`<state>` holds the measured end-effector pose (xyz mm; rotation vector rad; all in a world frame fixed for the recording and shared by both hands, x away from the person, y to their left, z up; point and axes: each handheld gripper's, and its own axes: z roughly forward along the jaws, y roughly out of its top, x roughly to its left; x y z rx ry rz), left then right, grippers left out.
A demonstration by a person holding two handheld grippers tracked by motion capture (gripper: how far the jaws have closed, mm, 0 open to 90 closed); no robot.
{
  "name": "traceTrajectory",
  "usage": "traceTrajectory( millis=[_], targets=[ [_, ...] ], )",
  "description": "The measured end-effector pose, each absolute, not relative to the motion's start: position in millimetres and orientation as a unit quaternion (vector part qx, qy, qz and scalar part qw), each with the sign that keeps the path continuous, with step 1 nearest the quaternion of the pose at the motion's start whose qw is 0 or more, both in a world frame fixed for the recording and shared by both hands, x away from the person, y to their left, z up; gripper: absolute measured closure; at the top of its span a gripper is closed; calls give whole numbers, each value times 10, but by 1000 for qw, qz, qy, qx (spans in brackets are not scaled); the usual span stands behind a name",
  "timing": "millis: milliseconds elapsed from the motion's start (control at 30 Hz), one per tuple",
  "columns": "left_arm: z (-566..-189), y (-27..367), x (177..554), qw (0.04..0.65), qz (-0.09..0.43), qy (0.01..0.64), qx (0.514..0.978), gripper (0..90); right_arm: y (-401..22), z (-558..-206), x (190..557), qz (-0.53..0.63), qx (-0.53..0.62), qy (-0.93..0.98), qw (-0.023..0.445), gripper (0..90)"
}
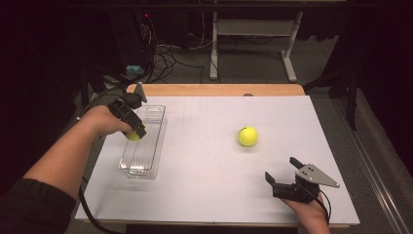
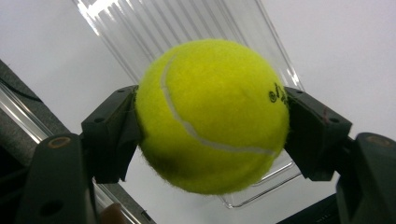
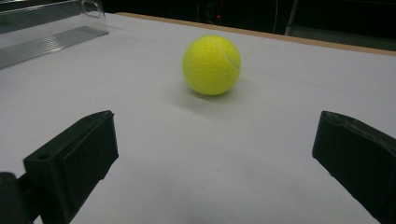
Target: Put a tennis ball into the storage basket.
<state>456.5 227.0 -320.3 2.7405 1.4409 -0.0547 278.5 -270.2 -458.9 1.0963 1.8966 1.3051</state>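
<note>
Lower your left gripper [image 2: 212, 126], clamped on its tennis ball [image 2: 212, 116], well inside the clear tray [image 1: 152, 118] before releasing, while your right gripper [image 1: 284, 173] waits, jaws apart.

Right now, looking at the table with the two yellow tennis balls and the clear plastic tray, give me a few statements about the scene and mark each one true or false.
1. The left gripper is clamped on a yellow tennis ball. True.
2. The right gripper is also holding a ball. False: its jaws are open and empty, pointing toward the second yellow tennis ball.
3. The second ball rests on the white table surface, outside the clear ribbed plastic tray. True.
4. The held ball is over the right half of the table. False: it is at the left, at the tray.
5. The tray already holds a ball lying on its floor. False: no ball lies loose in it.
</note>
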Motion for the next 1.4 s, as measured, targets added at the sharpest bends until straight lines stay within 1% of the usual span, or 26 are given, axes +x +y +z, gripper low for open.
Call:
traceTrajectory(
  millis=[367, 833, 1200, 1400],
  targets=[
    [-3221, 2315, 4653, 17, -15, 482, 876, 268, -2701, -4586, 2779, 490, 412, 711, 291, 5],
    [-3222, 2192, 4807, 18, -11, 488, 873, 268, -2707, -4587, 2780, 491, 411, 711, 290, 5],
    [-3311, 2154, 4912, 24, -4, 502, 865, 266, -2718, -4583, 2775, 493, 412, 709, 291, 5],
    [-3398, 2157, 4954, 17, -2, 509, 861, 266, -2718, -4582, 2773, 492, 410, 710, 292, 5]
  ],
)
